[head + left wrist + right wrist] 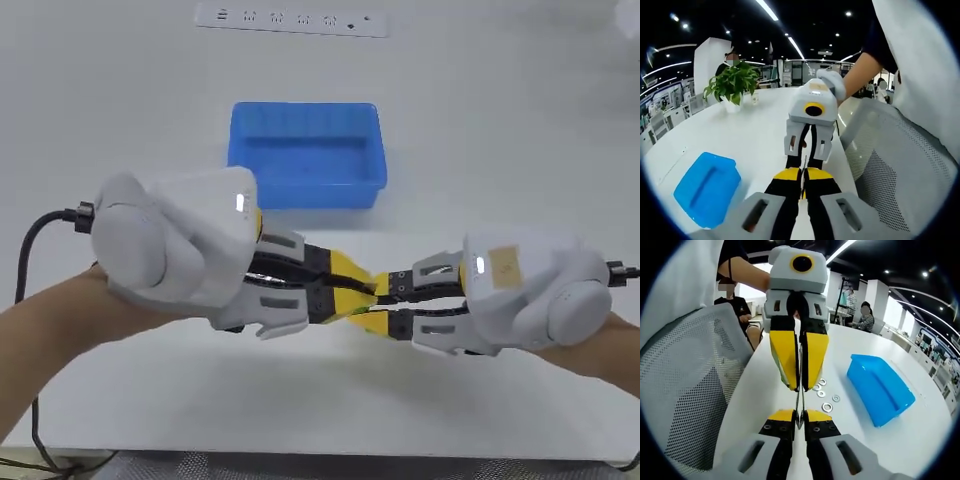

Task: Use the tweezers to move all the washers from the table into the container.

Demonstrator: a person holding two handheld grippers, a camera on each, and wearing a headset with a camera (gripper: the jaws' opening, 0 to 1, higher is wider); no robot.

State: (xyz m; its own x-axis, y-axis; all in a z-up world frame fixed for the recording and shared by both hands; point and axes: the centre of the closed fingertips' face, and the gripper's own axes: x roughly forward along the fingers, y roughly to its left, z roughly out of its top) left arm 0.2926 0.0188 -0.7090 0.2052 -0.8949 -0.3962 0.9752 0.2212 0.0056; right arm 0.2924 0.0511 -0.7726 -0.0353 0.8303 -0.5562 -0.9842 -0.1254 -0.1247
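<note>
Two hand-held grippers meet tip to tip above a smooth white table (pixel 500 150), both clamped on the same pair of tweezers (pixel 799 402). The tweezers are a thin, bare-metal sliver running straight from one set of jaws into the other.

The left gripper (pixel 358 295) has a rounded matte white plastic shell, with black fingers capped in wedge-shaped yellow pads. In the right gripper view its pads are pressed flat against the tweezers' upper length. The right gripper (pixel 392 300) is built the same way and carries a small tan square on its housing. Its own yellow-tipped jaws are pinched on the tweezers' lower end.

The washers (pixel 828 406), small flat silvery rings, lie loose on the tabletop just beside the joined tips. They sit between the grippers and the container (pixel 308 155), apart from it. The container is a shallow rectangular tray of glossy blue plastic with rounded corners and faintly ribbed inner walls.

A long white power strip (pixel 292 19) with a row of sockets lies at the table's far edge, its markings too small to read. A grey mesh chair back (pixel 695 380) stands at the table's near side. A leafy green plant (pixel 732 82) in a white pot stands farther down the table.
</note>
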